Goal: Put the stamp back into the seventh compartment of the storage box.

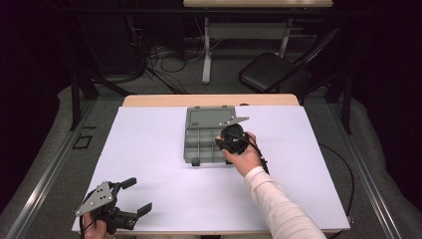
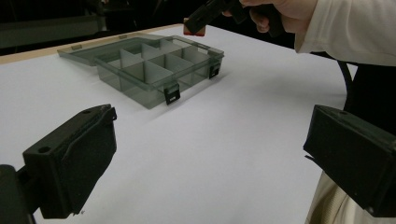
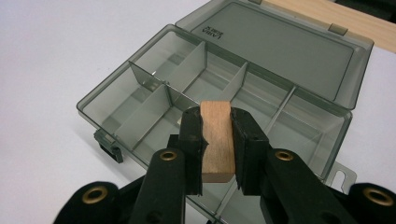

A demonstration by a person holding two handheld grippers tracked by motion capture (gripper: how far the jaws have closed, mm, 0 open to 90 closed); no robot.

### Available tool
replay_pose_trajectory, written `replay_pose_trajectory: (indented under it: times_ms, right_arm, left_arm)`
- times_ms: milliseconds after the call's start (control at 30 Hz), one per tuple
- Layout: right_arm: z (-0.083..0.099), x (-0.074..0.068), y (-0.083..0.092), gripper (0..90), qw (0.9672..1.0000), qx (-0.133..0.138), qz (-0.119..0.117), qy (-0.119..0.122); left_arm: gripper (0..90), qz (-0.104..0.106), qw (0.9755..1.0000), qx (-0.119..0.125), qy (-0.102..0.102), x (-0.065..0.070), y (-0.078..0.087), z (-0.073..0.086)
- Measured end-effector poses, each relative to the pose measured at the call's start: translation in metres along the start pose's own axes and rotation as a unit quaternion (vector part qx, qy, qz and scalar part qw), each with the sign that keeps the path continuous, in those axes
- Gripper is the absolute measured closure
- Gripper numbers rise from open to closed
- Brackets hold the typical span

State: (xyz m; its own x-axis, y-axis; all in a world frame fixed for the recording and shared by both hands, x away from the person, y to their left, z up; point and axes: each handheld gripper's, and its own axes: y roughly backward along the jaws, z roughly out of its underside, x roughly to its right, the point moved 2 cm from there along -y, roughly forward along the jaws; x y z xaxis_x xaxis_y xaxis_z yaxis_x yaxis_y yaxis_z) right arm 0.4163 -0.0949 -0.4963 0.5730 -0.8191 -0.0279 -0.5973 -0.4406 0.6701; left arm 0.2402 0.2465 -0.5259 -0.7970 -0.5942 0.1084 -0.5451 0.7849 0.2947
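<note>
White worktop (image 1: 164, 149) fills the high view; on it we see a grey compartment box (image 1: 199, 144) lying open, the right gripper (image 1: 232, 138) over its right end, the left gripper (image 1: 130, 196) near the front left corner. From the left gripper view we find its fingers (image 2: 70, 163) spread, gripping nothing. From the right gripper view, fingers (image 3: 192, 140) clamp a wooden block (image 3: 217, 140) above the compartments.

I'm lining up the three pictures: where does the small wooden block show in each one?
High view: hidden under the right tool, above the box's right side.
Left gripper view: wooden block at top centre, just a reddish end below that tool.
Right gripper view: centre, clamped.
Shared landmark: the open grey compartment box.
</note>
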Motion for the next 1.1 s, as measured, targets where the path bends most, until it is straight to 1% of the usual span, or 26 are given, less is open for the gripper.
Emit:
replay_pose_trajectory:
  times_ms: [33, 100, 167, 200, 433, 567, 667, 700, 733, 800, 867, 900, 1000, 1033, 1100]
  right_arm:
    - [0.000, 0.001, -0.001, 75.7, 1.0000, -0.007, -0.002, 0.001]
    - [0.001, 0.001, -0.003, 75.7, 1.0000, -0.007, 0.000, 0.001]
    - [0.002, 0.002, -0.006, 75.7, 0.9999, -0.015, 0.001, 0.002]
    - [0.002, 0.002, -0.007, 75.7, 0.9999, -0.014, 0.002, 0.002]
    - [0.005, 0.003, -0.015, 75.7, 0.9994, -0.032, 0.006, 0.009]
    - [0.007, 0.003, -0.020, 75.7, 0.9993, -0.035, 0.006, 0.012]
    - [0.008, 0.003, -0.023, 75.7, 0.9990, -0.043, 0.004, 0.012]
    - [0.009, 0.003, -0.025, 75.6, 0.9992, -0.039, 0.004, 0.012]
    - [0.009, 0.003, -0.025, 75.7, 0.9988, -0.046, 0.003, 0.012]
    - [0.010, 0.003, -0.027, 75.7, 0.9989, -0.045, 0.005, 0.012]
    - [0.010, 0.002, -0.027, 75.7, 0.9983, -0.056, 0.006, 0.014]
    - [0.011, 0.002, -0.029, 75.7, 0.9988, -0.047, 0.003, 0.013]
    - [0.012, 0.001, -0.032, 75.6, 0.9986, -0.050, 0.004, 0.015]
    - [0.012, 0.001, -0.033, 75.7, 0.9981, -0.060, 0.007, 0.016]
    - [0.013, 0.001, -0.035, 75.7, 0.9984, -0.055, 0.005, 0.014]
  left_arm:
    - [2.2, 0.000, 1.0000, 0.000, 0.000, 0.000, 0.000, 0.000]
    - [2.2, 0.000, 1.0000, 0.000, 0.000, 0.000, 0.000, 0.000]
    - [2.2, 0.000, 1.0000, 0.000, 0.000, 0.000, 0.000, 0.000]
    - [2.2, 0.000, 1.0000, 0.000, 0.000, 0.000, 0.000, 0.000]
    - [2.2, 0.000, 1.0000, -0.001, 0.000, 0.000, 0.000, 0.000]
    - [2.2, 0.000, 1.0000, -0.001, 0.000, 0.000, 0.000, 0.000]
    - [2.2, 0.001, 1.0000, -0.001, 0.000, 0.000, 0.000, 0.000]
    - [2.2, 0.001, 1.0000, -0.001, 0.000, 0.000, 0.000, 0.000]
    - [2.2, 0.001, 1.0000, -0.001, 0.000, 0.000, 0.000, 0.000]
    - [2.2, 0.001, 1.0000, -0.001, 0.000, 0.000, 0.000, 0.000]
    - [2.2, 0.001, 1.0000, -0.002, 0.000, 0.000, 0.000, 0.000]
    - [2.2, 0.001, 1.0000, -0.002, -0.001, 0.000, 0.000, 0.000]
    - [2.2, 0.001, 1.0000, -0.001, -0.001, 0.000, 0.000, 0.000]
    - [2.2, 0.001, 1.0000, -0.001, 0.000, 0.000, 0.000, 0.000]
    - [2.2, 0.000, 1.0000, -0.001, 0.000, 0.000, 0.000, 0.000]
